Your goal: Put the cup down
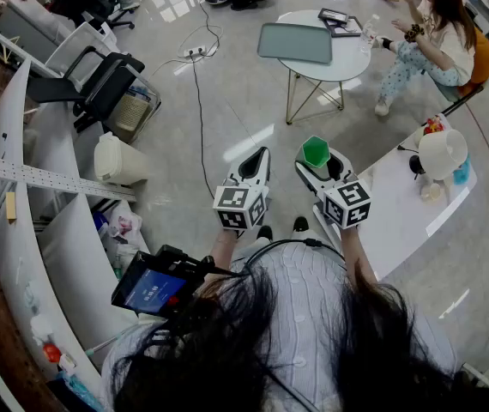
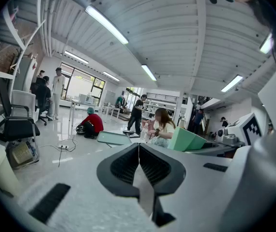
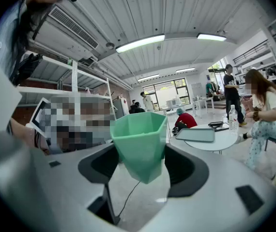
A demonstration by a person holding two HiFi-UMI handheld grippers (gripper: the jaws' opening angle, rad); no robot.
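- Shiny grey floor [image 1: 227, 101] fills a big room with long lights on the ceiling. Some people sit or stand far off.
- A round table [image 1: 347, 58] stands well apart from the person. A white tabletop [image 1: 399, 204] is close by on the person's right side.
- The person holds both tools up in the air, over the floor.
- The right claw [image 1: 319, 163] is clamped on a green cup [image 3: 140, 139]. Its two sides stand wide apart because the cup is wide.
- The cup is up in the air between the jaws, not on any tabletop. It stands upright with its open end up.
- The left claw [image 2: 139, 153] is closed, with nothing in it. It hangs just beside the right one.
- The cup looks like thin plastic, so it is likely light and stiff, not soft. It should not break easily.
- Its sides are flat and smooth, and the cup gets thinner toward the bottom. It could slip down if the squeeze goes loose too soon.
- The best place to hold it looks like two flat sides across from each other, about halfway up. That is about where the jaws press now.
- Since it is light, it could tip over if it is let go before its bottom sits flat on the white tabletop.
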